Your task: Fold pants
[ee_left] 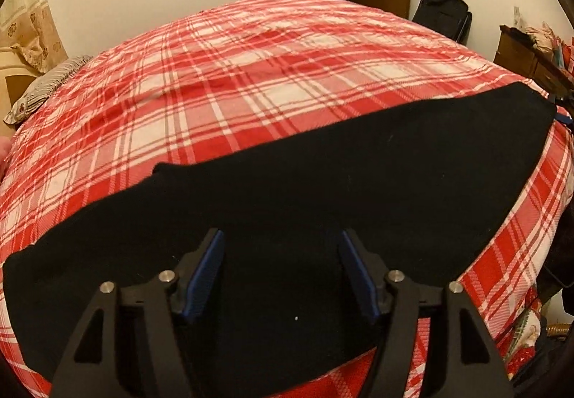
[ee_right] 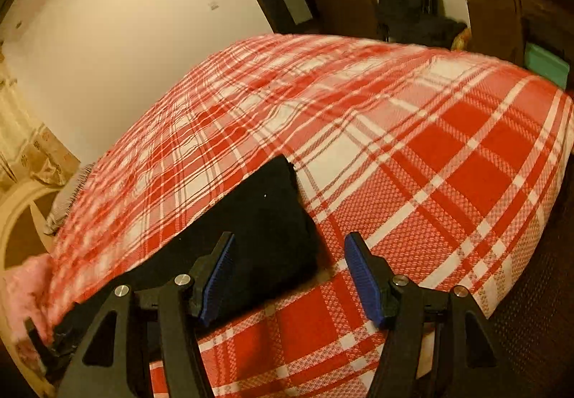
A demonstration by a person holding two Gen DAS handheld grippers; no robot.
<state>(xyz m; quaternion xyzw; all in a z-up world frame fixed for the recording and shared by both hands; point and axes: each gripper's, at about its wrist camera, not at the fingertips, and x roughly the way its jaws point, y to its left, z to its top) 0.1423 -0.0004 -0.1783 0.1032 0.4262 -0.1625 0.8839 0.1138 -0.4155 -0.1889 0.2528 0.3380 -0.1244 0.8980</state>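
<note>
Black pants [ee_left: 287,190] lie lengthwise on the bed [ee_left: 251,75]; both hand-held grippers, left [ee_left: 281,276] and right [ee_right: 288,279], hover spread and empty above them, likely before pinching an end to fold it over.

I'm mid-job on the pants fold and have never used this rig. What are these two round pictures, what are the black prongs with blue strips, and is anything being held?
Each picture comes from a fisheye camera mounted on a hand-held tool, looking forward along its two fingers. There is no robot arm; a person carries one tool in each hand.

The left view shows the left tool above black pants, which lie long and flat across a bed with a red plaid cover.

The right view shows the right tool over one end of the pants.

The blue strips are grip pads. Both tools stand open and hold nothing.
</note>
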